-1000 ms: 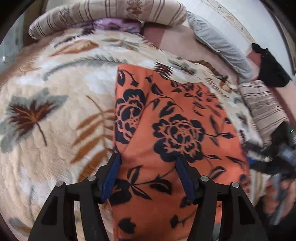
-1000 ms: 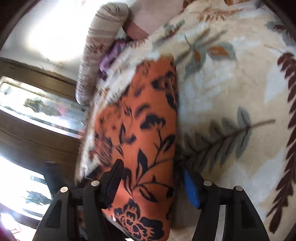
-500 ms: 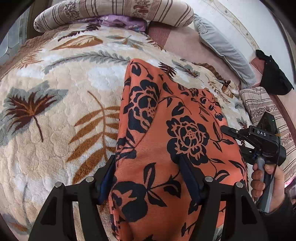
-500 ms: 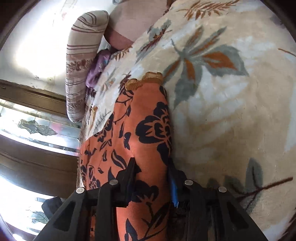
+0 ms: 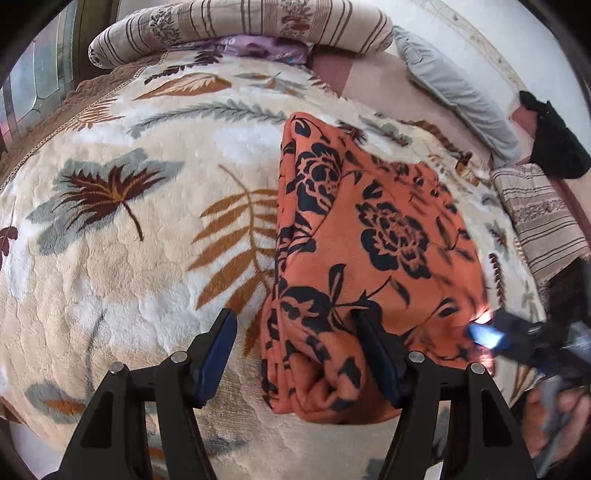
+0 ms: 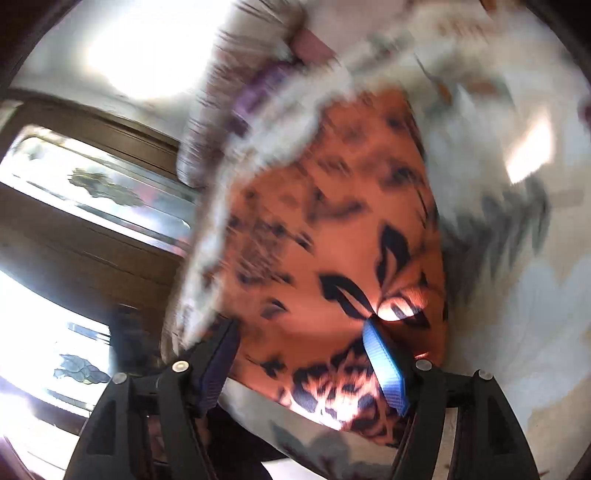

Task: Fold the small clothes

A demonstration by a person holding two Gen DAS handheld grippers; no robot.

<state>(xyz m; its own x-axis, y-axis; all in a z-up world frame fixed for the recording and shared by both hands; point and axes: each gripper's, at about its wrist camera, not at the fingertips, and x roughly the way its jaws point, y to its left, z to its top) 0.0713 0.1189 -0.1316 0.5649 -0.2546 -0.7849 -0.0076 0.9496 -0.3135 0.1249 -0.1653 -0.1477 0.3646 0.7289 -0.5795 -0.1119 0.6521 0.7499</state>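
An orange garment [image 5: 369, 240] with black flowers lies folded on a leaf-patterned blanket [image 5: 129, 258]. My left gripper [image 5: 297, 354] stands open over its near left corner. The left pad is clear of the cloth and the right finger rests against the bunched edge. My right gripper [image 5: 495, 338] shows blurred at the garment's right edge, held by a hand [image 5: 561, 413]. In the blurred right wrist view the right gripper [image 6: 301, 365] has its jaws opening. The orange garment [image 6: 332, 240] lies under and ahead of them, and neither pad presses on it.
A striped bolster [image 5: 240, 26] and purple cloth [image 5: 258, 50] lie at the bed's far end. A grey pillow [image 5: 458, 92], a black item [image 5: 554, 147] and a striped cushion [image 5: 543, 218] sit at the right. Wood-framed glass [image 6: 92, 184] stands beyond the bed edge.
The right gripper closed on the garment's edge, then opened and drew back fast, blurring its view. The left gripper shifted left, so the garment's left edge now lies between its fingers.
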